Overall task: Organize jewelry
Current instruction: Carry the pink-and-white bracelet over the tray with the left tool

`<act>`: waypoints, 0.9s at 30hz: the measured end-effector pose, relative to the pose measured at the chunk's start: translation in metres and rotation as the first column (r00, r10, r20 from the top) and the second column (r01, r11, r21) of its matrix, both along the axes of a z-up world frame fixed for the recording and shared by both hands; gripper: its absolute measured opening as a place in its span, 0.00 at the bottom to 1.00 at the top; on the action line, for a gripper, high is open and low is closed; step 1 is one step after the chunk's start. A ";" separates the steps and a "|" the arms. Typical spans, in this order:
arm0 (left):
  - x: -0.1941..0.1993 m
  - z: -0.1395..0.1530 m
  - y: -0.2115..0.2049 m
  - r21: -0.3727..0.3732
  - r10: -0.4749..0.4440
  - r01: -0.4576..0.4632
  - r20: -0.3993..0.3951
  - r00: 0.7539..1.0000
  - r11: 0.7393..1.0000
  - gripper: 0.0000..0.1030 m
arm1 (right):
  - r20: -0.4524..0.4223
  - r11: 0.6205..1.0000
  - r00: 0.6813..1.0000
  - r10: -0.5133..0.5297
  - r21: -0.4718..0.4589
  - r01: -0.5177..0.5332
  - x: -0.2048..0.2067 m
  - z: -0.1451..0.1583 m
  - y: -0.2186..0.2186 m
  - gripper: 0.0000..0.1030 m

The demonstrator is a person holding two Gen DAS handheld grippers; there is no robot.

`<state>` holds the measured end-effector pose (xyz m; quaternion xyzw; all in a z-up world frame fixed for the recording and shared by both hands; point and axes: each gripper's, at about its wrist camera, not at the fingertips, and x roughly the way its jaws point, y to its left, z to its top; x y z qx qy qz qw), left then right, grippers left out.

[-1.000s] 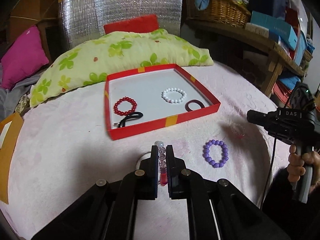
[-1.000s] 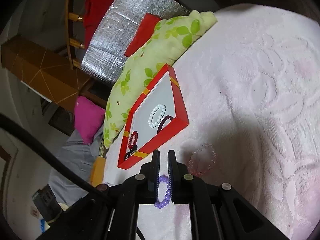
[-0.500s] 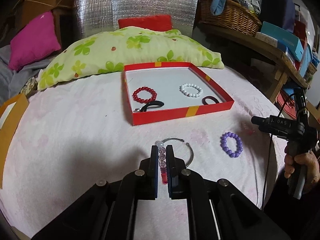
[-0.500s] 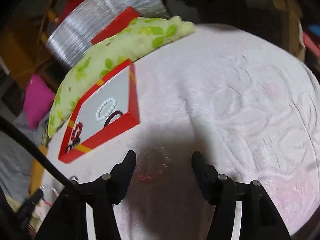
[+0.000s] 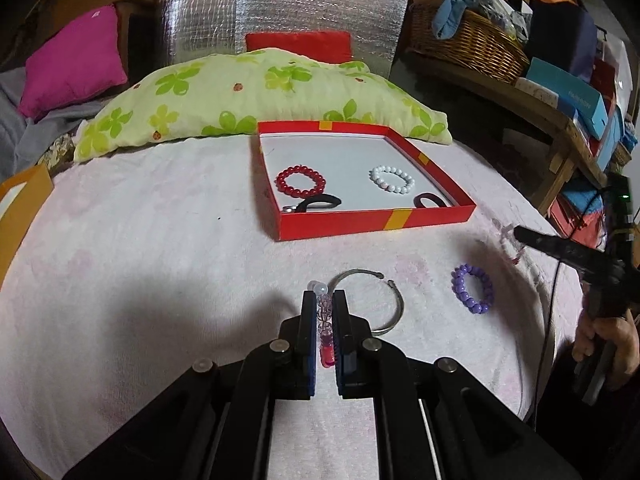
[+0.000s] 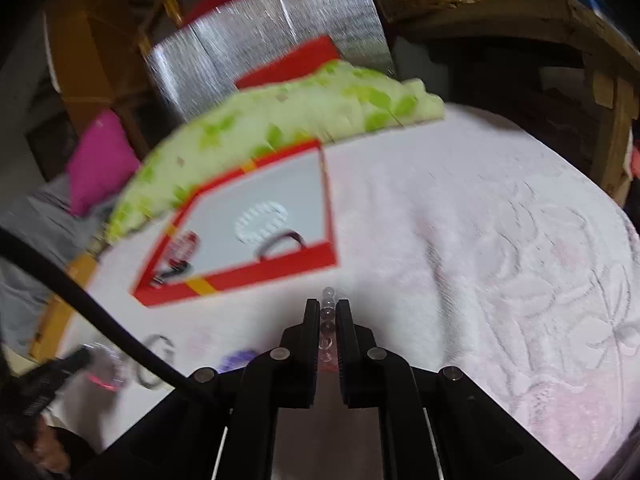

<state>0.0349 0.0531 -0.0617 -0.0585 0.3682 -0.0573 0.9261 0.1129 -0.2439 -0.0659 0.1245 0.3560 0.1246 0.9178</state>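
L gripper [image 5: 324,304] is clamping a clear-and-pink beaded bracelet [image 5: 325,322] edge-on btwn its closed fingers, hovering above the pink blanket [image 5: 160,240]. R gripper [image 6: 328,314] is pinching a clear bead bracelet [image 6: 327,320] likewise; that view is blurred. A silver bangle [image 5: 390,300] is lying just beside the L fingers, a purple bracelet [image 5: 472,289] further right, and the red tray [image 5: 376,222] beyond is holding red beads [image 5: 301,180], white beads [image 5: 392,178] and black hair ties [image 5: 320,202].
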 end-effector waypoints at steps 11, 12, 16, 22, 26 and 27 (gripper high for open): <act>0.002 0.001 0.009 -0.015 -0.001 0.001 0.013 1.000 1.000 0.07 | -0.028 0.980 0.999 0.030 0.199 -0.024 0.004 0.011 -0.003 0.09; 0.003 0.003 0.010 -0.023 -0.002 0.003 0.013 1.000 1.000 0.07 | -0.027 0.976 0.999 0.038 0.215 -0.032 0.006 0.014 -0.001 0.09; 0.009 0.011 0.007 -0.021 -0.013 0.014 0.029 0.999 1.000 0.07 | -0.004 0.972 0.998 0.064 0.225 -0.062 0.013 0.025 0.007 0.09; 0.028 0.033 0.005 0.012 -0.020 0.020 0.064 0.998 1.000 0.07 | 0.000 0.965 0.994 0.106 0.241 -0.103 0.040 0.035 0.019 0.09; 0.050 0.053 0.003 0.015 -0.028 0.027 0.104 0.994 1.000 0.07 | 0.010 0.964 0.991 0.131 0.231 -0.130 0.057 0.043 0.031 0.09; 0.054 0.056 0.002 0.013 -0.031 0.030 0.109 0.994 0.999 0.07 | 0.011 0.963 0.990 0.140 0.231 -0.139 0.064 0.045 0.035 0.09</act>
